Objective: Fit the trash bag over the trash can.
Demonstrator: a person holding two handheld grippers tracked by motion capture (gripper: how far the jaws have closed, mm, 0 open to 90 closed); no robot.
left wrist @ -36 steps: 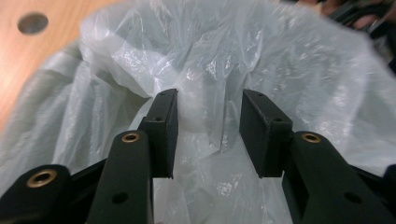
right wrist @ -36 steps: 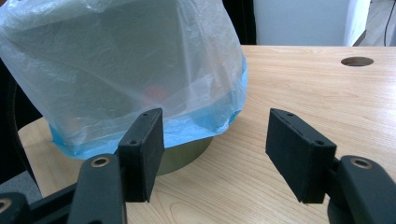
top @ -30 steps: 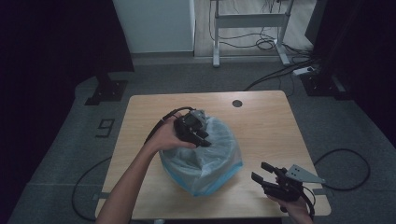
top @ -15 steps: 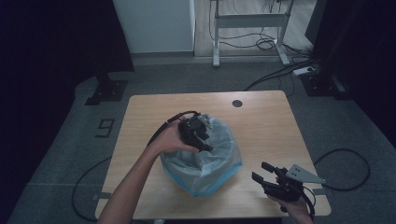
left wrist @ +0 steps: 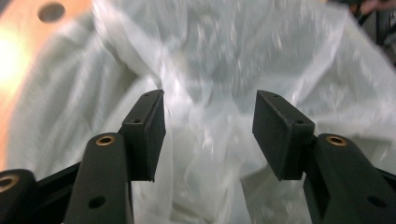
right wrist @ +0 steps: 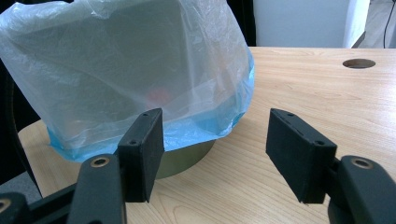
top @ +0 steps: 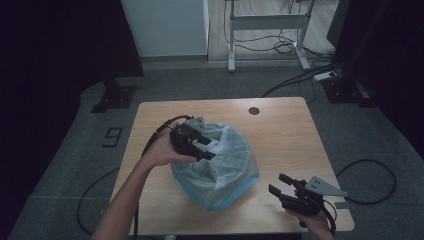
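Plastic bag (top: 220, 165), translucent with a blue hem, is draped over a round metal container (right wrist: 184, 158) mid-worktop (top: 280, 130), so the job looks like fitting a liner or cover. Left claw (top: 202, 146) sits over the bag's top on the person's left side, jaws half apart and just been opening, film between them but pads off it: looks like a release to regrip. Right claw (top: 280, 184) waits low near the front right edge, jaws apart, empty, well off the bag. Right gripper view shows the metal base and a reddish blob (right wrist: 159, 95) inside; high view doesn't. Left gripper view gives the pad gap.
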